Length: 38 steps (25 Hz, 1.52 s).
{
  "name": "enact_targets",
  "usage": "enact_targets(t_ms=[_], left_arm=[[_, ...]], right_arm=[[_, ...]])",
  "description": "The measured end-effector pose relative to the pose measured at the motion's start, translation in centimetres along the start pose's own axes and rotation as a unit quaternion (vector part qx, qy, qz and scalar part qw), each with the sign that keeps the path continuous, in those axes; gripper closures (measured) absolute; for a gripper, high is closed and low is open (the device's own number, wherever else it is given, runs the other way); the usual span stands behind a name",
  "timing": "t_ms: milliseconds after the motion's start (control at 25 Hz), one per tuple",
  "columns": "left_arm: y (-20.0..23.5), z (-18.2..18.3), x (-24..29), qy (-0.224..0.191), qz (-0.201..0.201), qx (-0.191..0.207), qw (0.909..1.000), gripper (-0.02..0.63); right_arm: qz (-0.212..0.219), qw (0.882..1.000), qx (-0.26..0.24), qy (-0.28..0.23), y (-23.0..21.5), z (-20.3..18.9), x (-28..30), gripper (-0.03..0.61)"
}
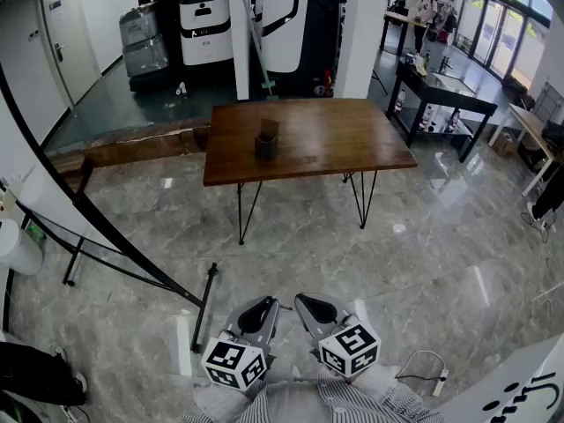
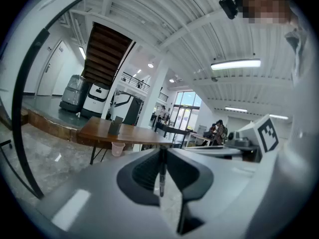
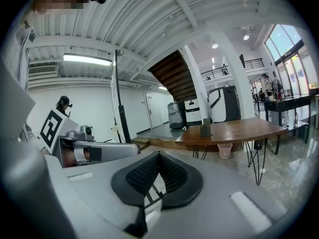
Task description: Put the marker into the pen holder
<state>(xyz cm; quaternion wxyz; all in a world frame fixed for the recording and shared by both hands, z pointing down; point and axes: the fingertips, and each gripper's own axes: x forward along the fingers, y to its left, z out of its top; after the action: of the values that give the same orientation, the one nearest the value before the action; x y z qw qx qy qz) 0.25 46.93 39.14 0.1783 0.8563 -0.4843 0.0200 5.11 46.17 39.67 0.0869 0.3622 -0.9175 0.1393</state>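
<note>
The left hand-held gripper [image 2: 162, 152] is clamped on the marker [image 2: 161, 176], a thin dark stick pinched between its pads and lying along their seam, probably so it can be carried steady and slid straight in. The right hand-held gripper [image 3: 158, 158] has its jaws pressed together on nothing and looks spare for now. Both are held close to the person's body, low over the floor [image 1: 352, 263] and well apart from the counter [image 1: 344, 144]. The pen holder [image 1: 266, 139] stands on that counter, left of its middle, between the near and far edges. Walking up to it seems to be the step in hand.
</note>
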Motion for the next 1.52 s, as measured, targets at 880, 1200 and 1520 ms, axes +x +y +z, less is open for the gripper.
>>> enact_targets(t_ms=[880, 1200, 1520], left_arm=[[15.8, 9.5, 16.4, -0.014, -0.009, -0.004, 0.9998, 0.574], [22.1, 12.8, 23.1, -0.002, -0.026, -0.005, 0.9997, 0.574], [26.1, 13.7, 27.6, 0.012, -0.022, -0.016, 0.9996, 0.574]], right_arm=[[-0.019, 1.0, -0.001, -0.003, -12.7, 7.5, 17.9, 0.578], [-0.036, 0.999, 0.002, -0.004, -17.6, 11.3, 26.0, 0.578], [-0.044, 0.999, 0.017, 0.007, -21.7, 12.0, 30.3, 0.578]])
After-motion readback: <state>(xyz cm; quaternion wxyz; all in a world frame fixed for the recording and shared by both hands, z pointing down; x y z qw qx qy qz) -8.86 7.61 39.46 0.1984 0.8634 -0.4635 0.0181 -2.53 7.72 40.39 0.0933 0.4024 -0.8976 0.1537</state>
